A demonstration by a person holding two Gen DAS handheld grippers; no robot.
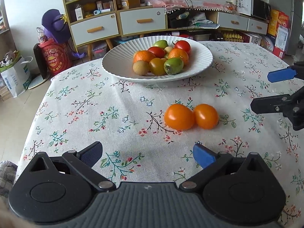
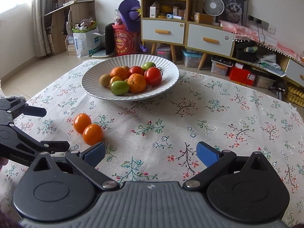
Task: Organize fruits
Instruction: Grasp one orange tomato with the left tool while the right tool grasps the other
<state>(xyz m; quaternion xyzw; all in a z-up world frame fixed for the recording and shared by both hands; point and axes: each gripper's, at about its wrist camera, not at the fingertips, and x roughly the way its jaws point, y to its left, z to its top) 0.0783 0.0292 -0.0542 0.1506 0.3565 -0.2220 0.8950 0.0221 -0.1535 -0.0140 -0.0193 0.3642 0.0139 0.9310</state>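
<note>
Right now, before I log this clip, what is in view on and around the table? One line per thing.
orange tomatoes: 2, orange, loose on the tablecloth, side by side and touching, between the two claws
plate: 1, white, ribbed, at the far side of the table, holding a pile of fruit
red tomatoes: 2, red, on the plate
mandarins: 2, orange, on the plate
green fruits: 2, green, one at the near side of the pile, one at the far side
small tan and yellowish fruits: several, exact count unclear, in the pile
tablecloth: 1, white with a floral print, covering the table
cabinet: wood with grey drawers, behind the table
left claw: open, empty
right claw: open, empty
</note>
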